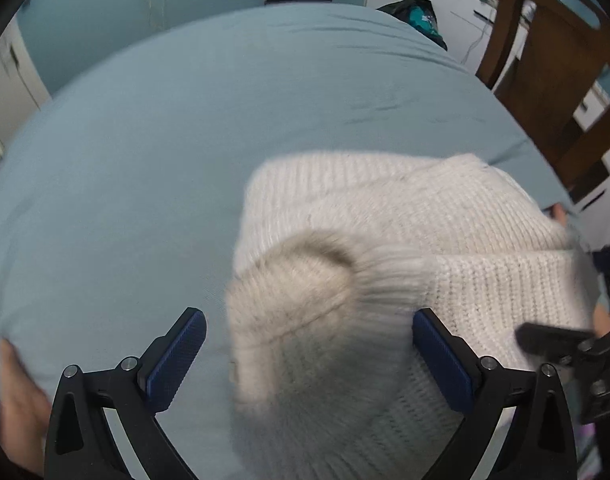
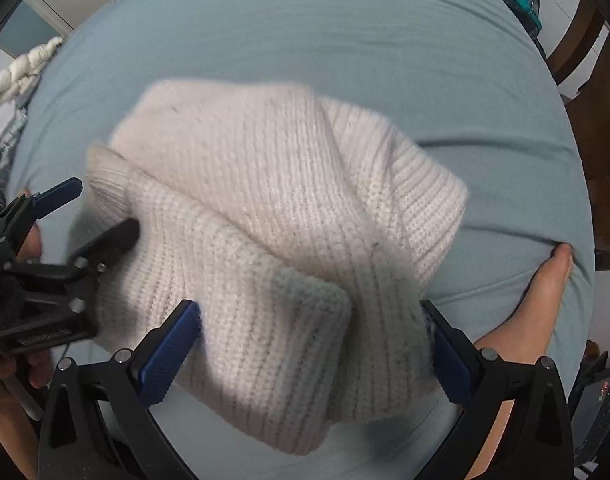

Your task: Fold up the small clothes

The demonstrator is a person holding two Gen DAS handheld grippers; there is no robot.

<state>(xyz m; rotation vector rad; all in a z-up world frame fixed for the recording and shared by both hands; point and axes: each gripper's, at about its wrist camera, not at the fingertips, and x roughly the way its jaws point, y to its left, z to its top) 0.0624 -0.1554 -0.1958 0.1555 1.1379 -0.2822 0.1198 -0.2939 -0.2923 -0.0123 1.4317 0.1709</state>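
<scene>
The white knit sweater lies bunched on the blue bedsheet. The left gripper and right gripper both stand spread wide over it, gripping nothing.

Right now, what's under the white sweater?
The light blue sheet shows all around the white sweater, so it lies on that. Anything beneath its folded layers is covered.
</scene>
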